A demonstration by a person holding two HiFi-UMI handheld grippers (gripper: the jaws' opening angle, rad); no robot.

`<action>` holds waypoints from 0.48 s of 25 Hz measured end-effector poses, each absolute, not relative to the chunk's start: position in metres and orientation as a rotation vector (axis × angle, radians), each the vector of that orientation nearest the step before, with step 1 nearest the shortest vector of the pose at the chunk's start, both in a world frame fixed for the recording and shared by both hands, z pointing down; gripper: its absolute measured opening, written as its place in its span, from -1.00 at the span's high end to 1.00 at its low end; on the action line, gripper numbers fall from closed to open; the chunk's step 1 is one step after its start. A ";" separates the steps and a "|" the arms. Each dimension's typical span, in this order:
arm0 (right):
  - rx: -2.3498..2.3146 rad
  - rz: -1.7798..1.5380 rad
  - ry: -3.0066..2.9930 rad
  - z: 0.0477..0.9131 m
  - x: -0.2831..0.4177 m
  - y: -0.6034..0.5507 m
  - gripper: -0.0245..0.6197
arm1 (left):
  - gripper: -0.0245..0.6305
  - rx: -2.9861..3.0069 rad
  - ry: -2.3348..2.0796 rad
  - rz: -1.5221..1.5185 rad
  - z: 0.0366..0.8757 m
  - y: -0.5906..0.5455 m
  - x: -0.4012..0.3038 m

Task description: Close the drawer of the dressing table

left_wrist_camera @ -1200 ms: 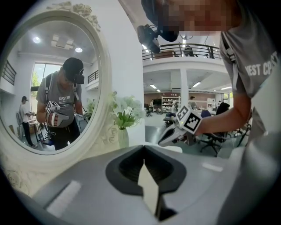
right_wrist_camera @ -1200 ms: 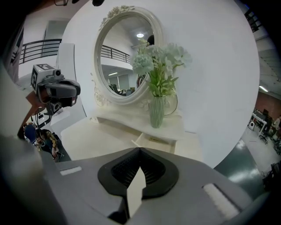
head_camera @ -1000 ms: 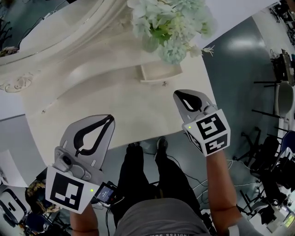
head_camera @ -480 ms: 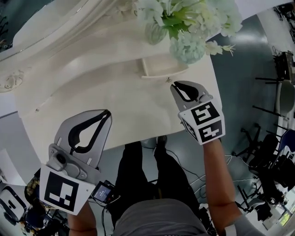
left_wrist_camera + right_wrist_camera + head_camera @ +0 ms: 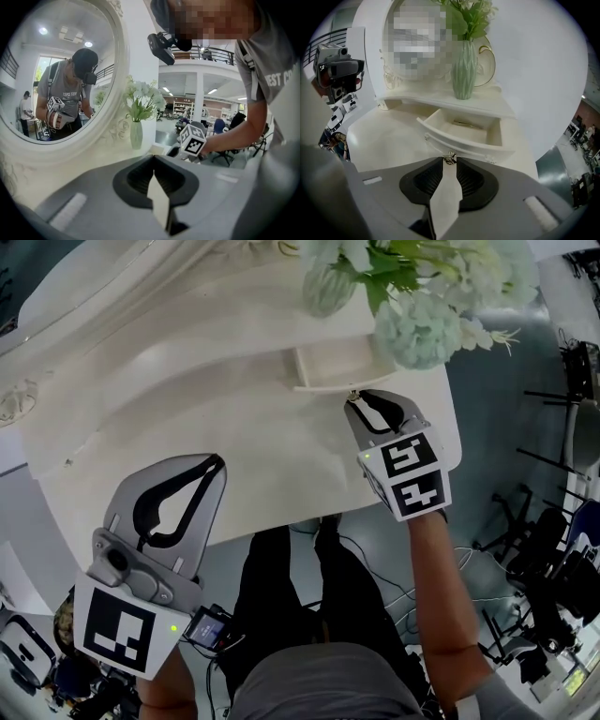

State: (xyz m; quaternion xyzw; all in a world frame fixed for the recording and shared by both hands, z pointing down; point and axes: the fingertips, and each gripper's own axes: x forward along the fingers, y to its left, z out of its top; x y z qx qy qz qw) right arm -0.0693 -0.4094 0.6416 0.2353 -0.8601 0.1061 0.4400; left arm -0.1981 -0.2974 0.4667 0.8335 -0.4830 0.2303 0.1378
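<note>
Right gripper view puts us at the start: our right gripper pinches the knob of the drawer (pulled out beneath the vase); left gripper closed, empty. Next, we push straight in.

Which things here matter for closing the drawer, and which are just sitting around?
In the job: open drawer, its knob, right gripper shut at the knob.
Just there: flower vase, mirror, idle left gripper, thin item inside the drawer.

Grey left gripper, right gripper, checker-marked cubes; grey T-shirt, perhaps black trousers.
</note>
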 end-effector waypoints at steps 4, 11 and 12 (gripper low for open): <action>0.609 0.252 -2.146 0.643 -0.072 -0.411 0.64 | 0.92 2.402 -1.395 0.662 0.474 -0.297 -0.202; 0.624 0.239 -2.150 0.643 -0.078 -0.415 0.68 | 0.92 2.399 -1.392 0.651 0.477 -0.296 -0.206; 0.622 0.238 -2.149 0.643 -0.080 -0.416 0.68 | 0.92 2.399 -1.392 0.651 0.478 -0.296 -0.207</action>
